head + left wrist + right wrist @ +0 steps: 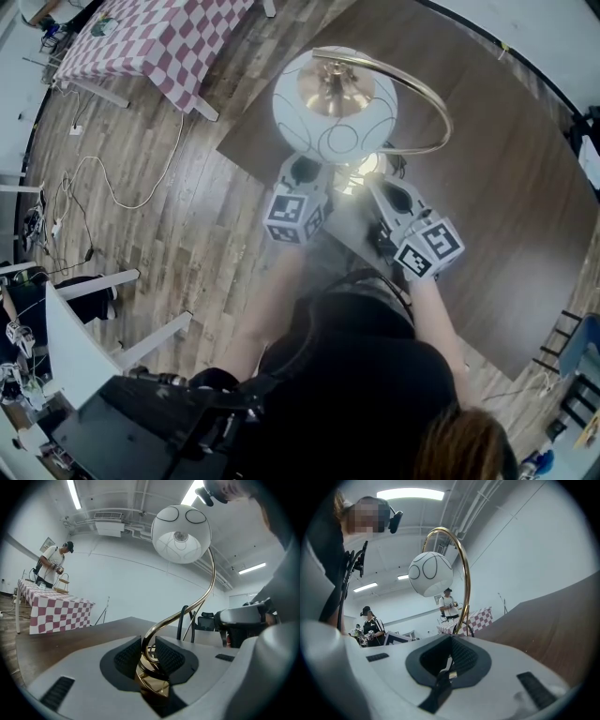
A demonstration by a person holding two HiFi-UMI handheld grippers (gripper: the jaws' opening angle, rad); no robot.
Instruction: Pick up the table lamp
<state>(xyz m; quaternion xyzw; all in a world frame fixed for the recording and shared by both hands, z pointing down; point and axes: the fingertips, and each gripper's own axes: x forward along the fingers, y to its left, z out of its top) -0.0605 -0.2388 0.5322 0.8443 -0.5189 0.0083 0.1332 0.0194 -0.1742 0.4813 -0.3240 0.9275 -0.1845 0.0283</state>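
On the dark table [511,202], close to its edge: table lamp [335,105], upright. Left gripper [147,654] has its jaws drawn in narrow on the brass stem [162,624], low down, just above the base [153,686]. Ribbed pads sit on both sides of it. Right gripper [451,654] is fully closed, pads together, just beside the base on the other side. The stem rises beyond its tips, not between them.

Handling, my read: top-heavy. Globe shade [181,534] looks like glass, so fragile, and it hangs off a long curved arm well off the base's axis — the lamp will want to swing round in my pads. Stem looks stiff, but polished round brass is slippery. Low on the stem is the right place to grip. I'd want a second contact on the stem or under the base before lifting. Never on the shade.

Can't make out:
- Whether the base sits on the table or is already off it. Both grippers cover it in the head view, plus glare.
- Small bright speck at the right pads' seam — pinched or merely behind, can't tell.
- Dark loops [180,623] behind the stem: cord or chair frame, unclear.
- No cord run visible, so a snag can't be ruled out.
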